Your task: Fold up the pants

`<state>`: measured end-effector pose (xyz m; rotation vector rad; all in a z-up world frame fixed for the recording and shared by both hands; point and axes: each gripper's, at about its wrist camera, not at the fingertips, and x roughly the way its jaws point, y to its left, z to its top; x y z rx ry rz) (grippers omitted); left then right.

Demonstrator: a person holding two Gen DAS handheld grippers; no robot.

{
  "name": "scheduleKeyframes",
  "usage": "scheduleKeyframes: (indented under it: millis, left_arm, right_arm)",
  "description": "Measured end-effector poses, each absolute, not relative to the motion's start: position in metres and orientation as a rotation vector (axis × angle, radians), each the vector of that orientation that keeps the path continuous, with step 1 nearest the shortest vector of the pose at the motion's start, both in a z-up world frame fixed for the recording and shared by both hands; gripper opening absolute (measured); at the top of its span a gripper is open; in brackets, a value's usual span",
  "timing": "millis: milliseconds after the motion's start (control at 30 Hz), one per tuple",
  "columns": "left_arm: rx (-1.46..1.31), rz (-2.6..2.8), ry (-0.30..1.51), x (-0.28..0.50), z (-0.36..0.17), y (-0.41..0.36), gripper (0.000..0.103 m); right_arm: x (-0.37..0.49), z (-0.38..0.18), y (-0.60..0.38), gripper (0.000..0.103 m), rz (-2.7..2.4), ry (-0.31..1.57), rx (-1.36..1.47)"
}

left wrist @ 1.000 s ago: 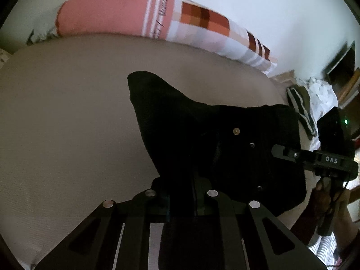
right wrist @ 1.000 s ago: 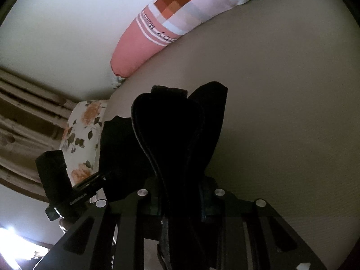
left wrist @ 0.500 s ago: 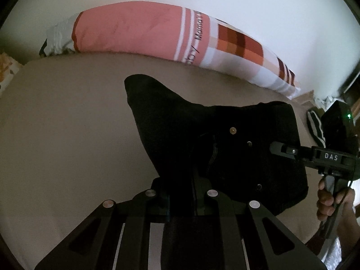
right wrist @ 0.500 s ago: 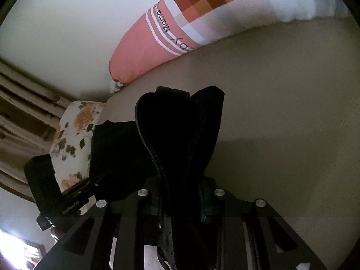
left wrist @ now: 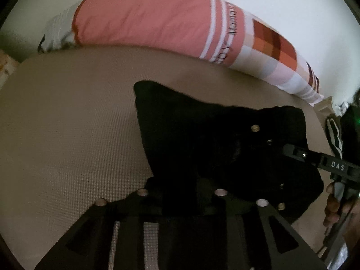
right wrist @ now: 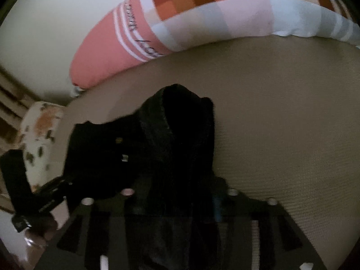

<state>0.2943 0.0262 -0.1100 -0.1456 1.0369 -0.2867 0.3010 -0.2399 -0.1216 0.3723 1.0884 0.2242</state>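
So the black pants [left wrist: 202,139] are pinched at both ends here. The left gripper [left wrist: 180,193] is clamped narrow on a bunched fold of the dark cloth, which rises straight up between its fingers and spreads ahead and off to the right. The right gripper [right wrist: 177,193] is likewise closed tight on a thick roll of fabric, hemmed edge visible, sticking up right in front of it. In the left wrist view the right gripper [left wrist: 290,151] is seen off to the right side, its tip buried in the far edge of the pants; a few metal rivets are dotted over the cloth between the two. The garment is held just above the beige bed [left wrist: 67,135], which fills everything below and around both tools. Past the pants, a long pink pillow [left wrist: 157,24] with a checkered end is laid along the wall. To the left of the right gripper a floral cushion [right wrist: 42,135] is seen, blurry. Whether the cloth's lower part touches the bed can't be told.
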Motion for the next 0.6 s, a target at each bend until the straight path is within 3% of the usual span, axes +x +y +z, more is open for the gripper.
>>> scheduleKeyframes:
  millis: [67,267,600]
  left_arm:
    - [-0.155,-0.248,1.039,0.291,-0.118,0.032,0.05]
    - [-0.099,-0.196,1.016,0.267,-0.12,0.032,0.064]
    - [0.047,-0.085,0.963,0.195,-0.102,0.022,0.064]
  right_arm:
    - [0.296,-0.126,-0.243,0.054,0.202,1.086,0.357]
    - [0.272,-0.12,-0.246,0.059,0.158,1.073,0.298]
    - [0.204,-0.088,-0.238,0.063,0.063,0.953,0.261]
